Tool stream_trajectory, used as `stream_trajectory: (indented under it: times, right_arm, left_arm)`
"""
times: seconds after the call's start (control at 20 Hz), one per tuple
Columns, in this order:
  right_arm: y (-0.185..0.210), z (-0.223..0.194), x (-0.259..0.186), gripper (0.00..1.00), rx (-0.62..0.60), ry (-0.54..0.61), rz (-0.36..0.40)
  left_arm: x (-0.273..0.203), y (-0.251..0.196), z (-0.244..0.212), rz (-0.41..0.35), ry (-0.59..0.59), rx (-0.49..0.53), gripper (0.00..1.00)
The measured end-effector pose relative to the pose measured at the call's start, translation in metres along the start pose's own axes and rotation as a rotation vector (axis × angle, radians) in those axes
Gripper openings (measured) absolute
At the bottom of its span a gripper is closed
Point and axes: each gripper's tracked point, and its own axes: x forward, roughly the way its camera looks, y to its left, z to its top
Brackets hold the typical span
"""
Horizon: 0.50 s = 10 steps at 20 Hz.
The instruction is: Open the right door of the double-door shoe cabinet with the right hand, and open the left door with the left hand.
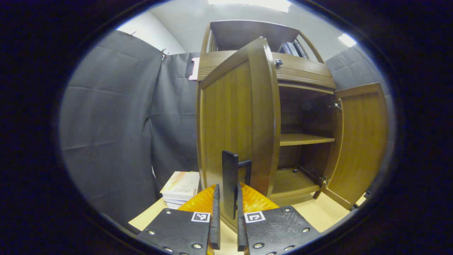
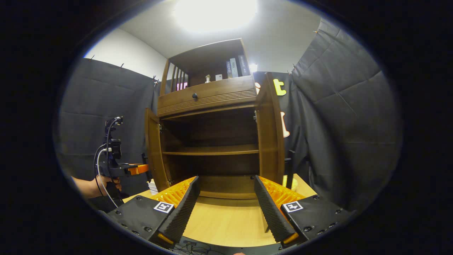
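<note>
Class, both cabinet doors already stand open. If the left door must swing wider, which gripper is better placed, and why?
The left gripper: its fingers are closed on the left door's handle. The right gripper is open and off the cabinet, facing the shelves.

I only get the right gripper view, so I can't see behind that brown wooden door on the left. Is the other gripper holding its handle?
Observer: Yes. In the left gripper view, the left gripper has both fingers pressed on the black bar handle of the brown wooden left door, which is swung open.
Child: Is anything lying next to that door?
Observer: A stack of pale books lies on the light wooden table, beside the door's outer face.
</note>
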Motion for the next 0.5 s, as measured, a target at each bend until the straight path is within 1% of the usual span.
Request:
stream_trajectory:
  times: [0.05, 0.1, 0.15, 0.3, 0.35, 0.4, 0.45, 0.5]
  right_arm:
    - [0.005, -0.001, 0.002, 0.92, -0.013, 0.004, -0.004]
    - [0.011, -0.002, 0.002, 0.96, -0.021, 0.004, 0.0]
    - [0.019, -0.002, 0.004, 0.92, -0.024, 0.004, 0.009]
    - [0.036, -0.003, 0.011, 0.92, -0.033, 0.015, 0.019]
    - [0.041, -0.002, 0.014, 0.96, -0.033, 0.013, 0.023]
    - [0.047, -0.001, 0.017, 0.96, -0.036, 0.013, 0.027]
    - [0.052, 0.0, 0.02, 0.92, -0.04, 0.013, 0.028]
    - [0.056, 0.002, 0.024, 0.92, -0.043, 0.01, 0.029]
  left_arm:
    - [-0.001, 0.001, 0.0, 0.01, -0.005, 0.016, 0.2]
    - [-0.001, 0.002, 0.002, 0.016, -0.012, 0.037, 0.2]
    - [-0.002, 0.0, 0.003, 0.023, -0.016, 0.046, 0.19]
    - [-0.004, 0.002, 0.005, 0.052, -0.015, 0.042, 0.19]
    - [-0.006, 0.0, 0.006, 0.055, -0.02, 0.042, 0.19]
    - [-0.008, 0.0, 0.008, 0.063, -0.031, 0.045, 0.18]
    - [-0.012, 0.001, 0.011, 0.07, -0.046, 0.055, 0.17]
    - [-0.013, 0.0, 0.017, 0.077, -0.057, 0.053, 0.17]
